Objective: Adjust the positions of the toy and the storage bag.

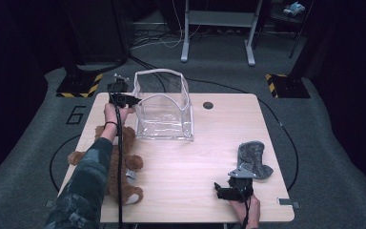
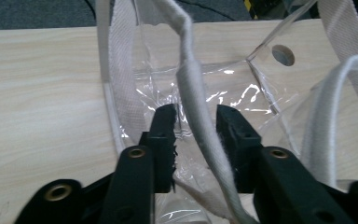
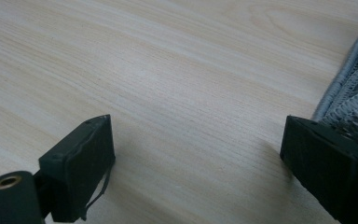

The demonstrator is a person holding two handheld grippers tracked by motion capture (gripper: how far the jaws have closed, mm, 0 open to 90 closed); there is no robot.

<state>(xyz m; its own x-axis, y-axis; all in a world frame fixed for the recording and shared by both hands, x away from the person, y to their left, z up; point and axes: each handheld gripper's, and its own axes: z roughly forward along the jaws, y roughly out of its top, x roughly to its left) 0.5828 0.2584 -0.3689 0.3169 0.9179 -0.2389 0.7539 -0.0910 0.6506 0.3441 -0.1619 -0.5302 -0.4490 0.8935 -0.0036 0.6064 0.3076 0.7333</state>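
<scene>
Left hand-held gripper straddles the clear bag's white handle (pads not touching) — right hand-held gripper agape.

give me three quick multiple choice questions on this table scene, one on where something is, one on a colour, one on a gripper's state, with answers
1. Where does the teddy bear lie on the table?
A. near left
B. far right
C. inside the clear bag

2. What colour are the handle straps of the clear bag?
A. red
B. white
C. black

3. How do the right gripper jaws stand?
A. clamped on the bear
B. wide apart over bare wood
C. shut on a strap

Answers:
1 A, the high view shows it by the person's left forearm.
2 B, the woven strap reads white in the left gripper view.
3 B, the right gripper view shows only wood between them.
</scene>
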